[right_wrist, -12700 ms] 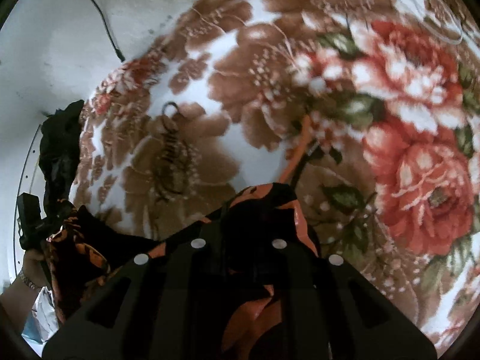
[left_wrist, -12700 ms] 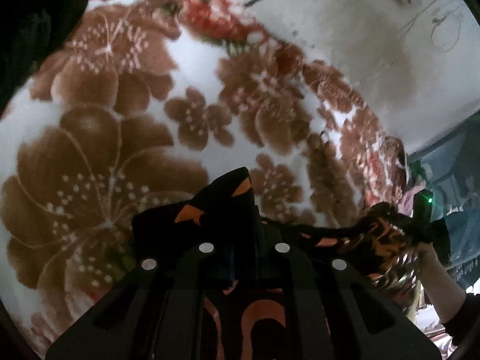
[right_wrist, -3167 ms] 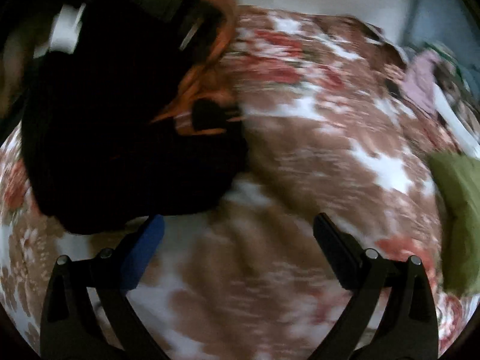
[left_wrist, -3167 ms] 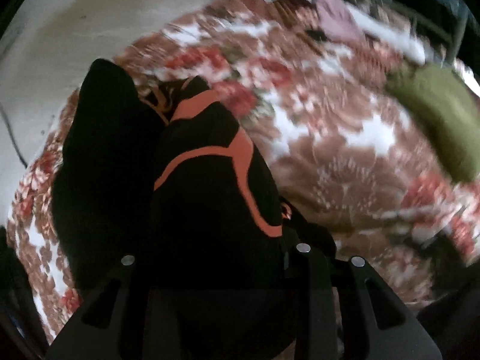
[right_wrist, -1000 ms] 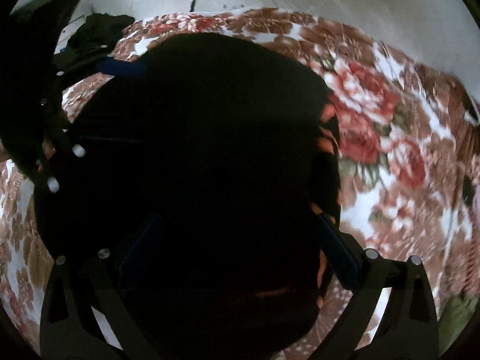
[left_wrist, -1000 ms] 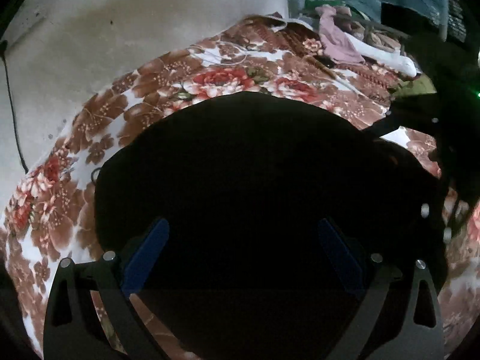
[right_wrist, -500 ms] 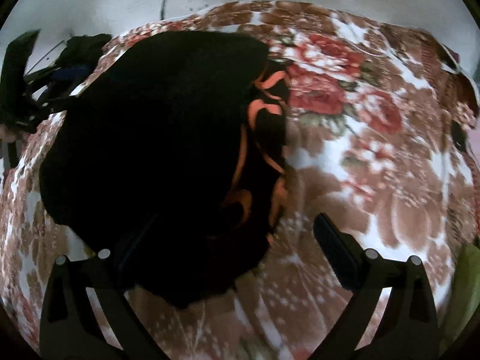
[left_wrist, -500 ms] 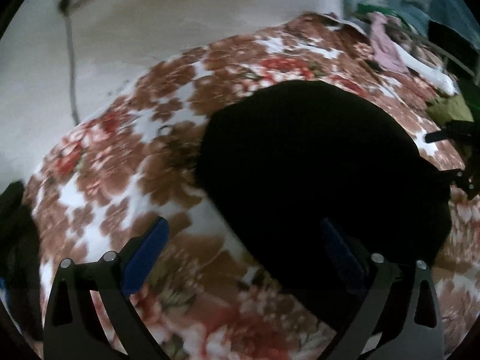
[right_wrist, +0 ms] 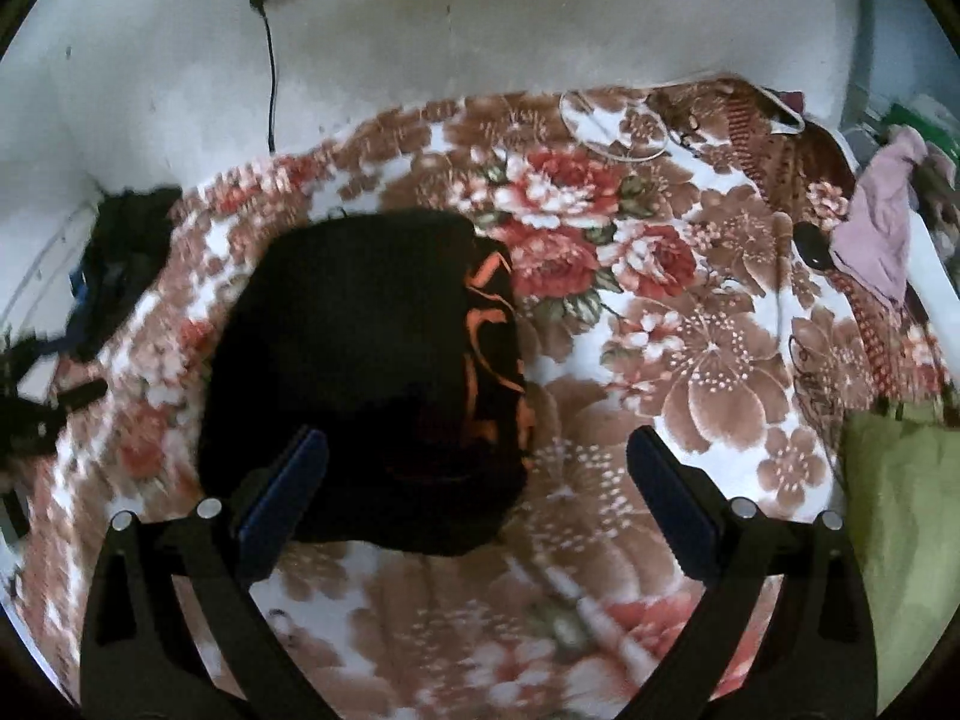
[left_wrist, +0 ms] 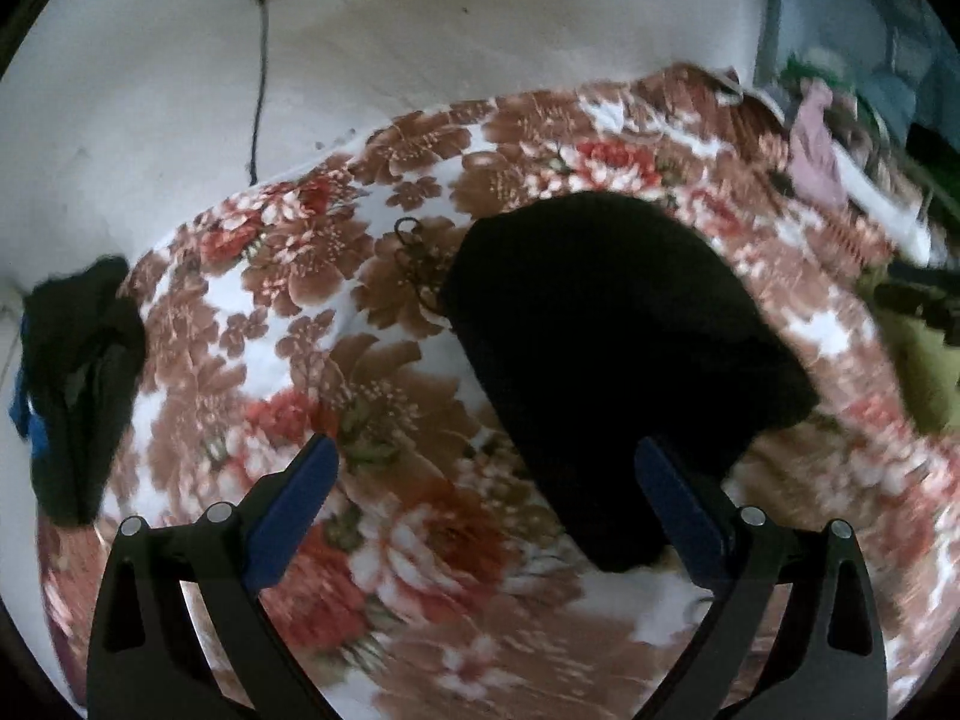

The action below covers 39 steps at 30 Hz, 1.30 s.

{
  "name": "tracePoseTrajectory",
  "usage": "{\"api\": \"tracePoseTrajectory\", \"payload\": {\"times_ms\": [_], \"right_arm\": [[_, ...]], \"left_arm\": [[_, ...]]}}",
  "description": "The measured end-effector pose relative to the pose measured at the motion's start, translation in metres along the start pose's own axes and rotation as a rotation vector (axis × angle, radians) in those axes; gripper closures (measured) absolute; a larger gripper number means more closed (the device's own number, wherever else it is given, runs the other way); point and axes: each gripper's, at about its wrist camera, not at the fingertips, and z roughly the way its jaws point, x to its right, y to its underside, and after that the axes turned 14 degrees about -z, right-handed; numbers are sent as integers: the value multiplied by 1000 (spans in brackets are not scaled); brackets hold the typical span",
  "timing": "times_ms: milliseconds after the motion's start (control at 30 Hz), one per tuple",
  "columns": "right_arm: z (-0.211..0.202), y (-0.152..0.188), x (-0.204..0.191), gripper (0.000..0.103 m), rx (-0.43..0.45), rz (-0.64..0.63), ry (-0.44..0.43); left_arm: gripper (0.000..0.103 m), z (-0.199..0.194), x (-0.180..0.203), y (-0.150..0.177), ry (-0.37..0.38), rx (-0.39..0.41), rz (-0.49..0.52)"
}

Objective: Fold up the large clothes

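Only from the right wrist, orange markings (right_wrist: 489,348) along the folded black garment's (right_wrist: 360,372) edge.

Folded black garment (left_wrist: 612,354) lies on floral blanket (left_wrist: 336,360), fingers (left_wrist: 294,498) spread.

Matt black cloth garment (right_wrist: 360,384) with orange print; plush, fuzzy flowered blanket (right_wrist: 708,360); rough plastered wall (right_wrist: 480,18); matt black plastic claw (right_wrist: 477,468) with blue pads (right_wrist: 282,498).

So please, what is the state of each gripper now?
Left gripper: open, holding nothing.
Right gripper: open, holding nothing.
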Motion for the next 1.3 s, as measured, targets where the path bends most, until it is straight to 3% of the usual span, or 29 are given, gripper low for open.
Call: {"api": "tracePoseTrajectory", "payload": {"times_ms": [133, 333, 433, 600, 900, 1000, 1133, 1300], "right_arm": [[-23, 9, -15, 5, 25, 28, -29], [-20, 19, -10, 5, -15, 43, -97], [-1, 19, 5, 5, -60, 67, -132], [31, 10, 22, 5, -96, 53, -153], [109, -11, 37, 5, -175, 44, -183], [142, -17, 39, 5, -210, 26, -197], [172, -23, 27, 5, -232, -64, -218], [202, -17, 31, 5, -265, 4, -322]], "left_arm": [[5, -30, 12, 16, -13, 35, 14], [5, -33, -1, 28, 65, 6, -81], [5, -9, -20, 31, 80, -53, -173], [6, 19, -19, 30, 81, -55, -162], [6, 95, -16, 21, 213, -122, -194], [4, 127, -21, 17, 275, -166, -243], [4, 162, -33, 12, 443, -222, -361], [4, 194, -39, 18, 620, -303, -475]]}}
